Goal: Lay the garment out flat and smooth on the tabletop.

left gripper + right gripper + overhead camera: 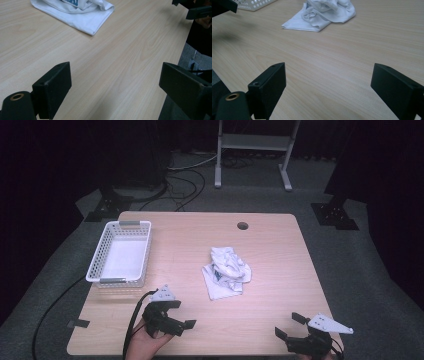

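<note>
Waiting at the near edge of the table, both claws spread wide and holding nothing.

The left gripper (176, 316) and right gripper (288, 326) hover low over bare wood, jaws parted and empty in both gripper views. Well ahead of them, near the middle of the table (280, 250), lies a crumpled white cloth (227, 271) with a blue print. A white basket (120, 252) stands empty at the far left. This looks like the start: the next move probably calls for reaching forward to pinch the cloth's edges.
</note>
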Motion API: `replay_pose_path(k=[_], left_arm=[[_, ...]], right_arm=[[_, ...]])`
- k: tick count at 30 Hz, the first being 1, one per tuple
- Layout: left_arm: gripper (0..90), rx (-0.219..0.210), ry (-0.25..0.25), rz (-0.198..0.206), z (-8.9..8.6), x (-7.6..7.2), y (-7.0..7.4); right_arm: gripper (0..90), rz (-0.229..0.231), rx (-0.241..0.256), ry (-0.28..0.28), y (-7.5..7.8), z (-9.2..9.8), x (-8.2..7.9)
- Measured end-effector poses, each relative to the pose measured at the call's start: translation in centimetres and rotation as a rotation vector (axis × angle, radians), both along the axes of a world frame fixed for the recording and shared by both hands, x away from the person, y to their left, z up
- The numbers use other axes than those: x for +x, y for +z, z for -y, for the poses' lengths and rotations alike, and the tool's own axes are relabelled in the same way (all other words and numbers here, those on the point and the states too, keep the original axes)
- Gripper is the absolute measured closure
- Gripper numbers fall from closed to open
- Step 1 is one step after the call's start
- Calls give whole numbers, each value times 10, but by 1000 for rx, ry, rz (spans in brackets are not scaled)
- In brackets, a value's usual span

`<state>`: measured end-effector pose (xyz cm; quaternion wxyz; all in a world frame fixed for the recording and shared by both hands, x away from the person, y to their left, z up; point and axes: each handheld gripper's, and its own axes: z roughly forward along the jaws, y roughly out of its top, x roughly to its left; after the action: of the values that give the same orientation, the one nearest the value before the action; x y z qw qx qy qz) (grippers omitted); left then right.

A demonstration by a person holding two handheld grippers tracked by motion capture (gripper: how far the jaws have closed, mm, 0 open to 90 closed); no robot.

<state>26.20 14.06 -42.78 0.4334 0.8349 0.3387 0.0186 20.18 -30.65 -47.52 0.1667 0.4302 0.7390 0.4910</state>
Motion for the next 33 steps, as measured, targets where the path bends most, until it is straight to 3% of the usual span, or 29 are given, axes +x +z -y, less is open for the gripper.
replay_pose_path(k=[6, 18, 25, 27, 29, 33], left_arm=[[98, -10, -4, 24, -1, 1, 8], [98, -27, 10, 13, -11, 4, 5], [98, -28, 7, 5, -12, 6, 2], [98, -27, 8, -5, -14, 7, -1], [98, -28, 10, -8, -14, 7, -2], [98, -34, 10, -3, -16, 6, 0]], right_arm=[[120, 1, -31, 44, 8, -11, 6], [117, -13, -98, 145, 18, -44, 38], [117, -7, -142, 196, 29, -71, 77], [118, -14, -163, 212, 31, -84, 96], [118, -19, -168, 219, 32, -89, 102], [119, -44, -209, 237, 31, -109, 132]])
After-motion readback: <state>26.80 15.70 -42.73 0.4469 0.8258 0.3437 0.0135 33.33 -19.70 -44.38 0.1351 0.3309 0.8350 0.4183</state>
